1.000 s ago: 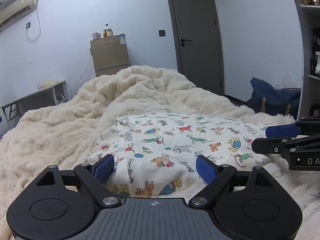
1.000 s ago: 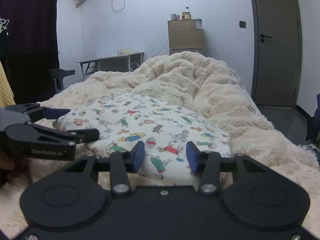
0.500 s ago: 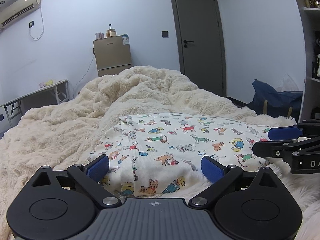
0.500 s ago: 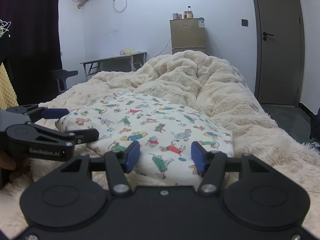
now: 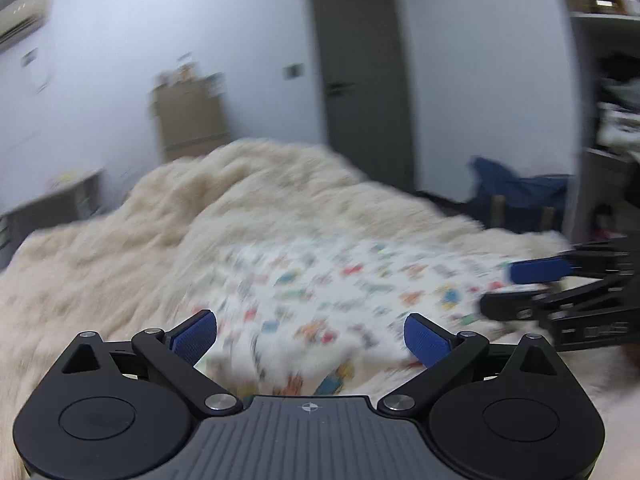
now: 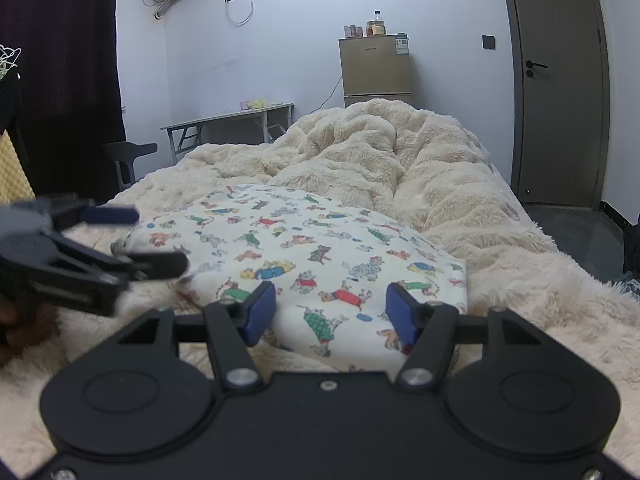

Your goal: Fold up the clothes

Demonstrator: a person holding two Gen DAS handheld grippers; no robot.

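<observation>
The folded printed garment (image 6: 320,252) lies flat on the cream fleece blanket (image 6: 460,184), its near hem directly ahead of the right gripper (image 6: 331,312), with bare fleece open to that gripper's right. The right gripper's jaws are opening, cloth showing between the pads, nothing gripped. The left gripper (image 5: 310,338) is spread wide and empty at the garment's other end. The cloth is white with small coloured animals, smooth on top.
</observation>
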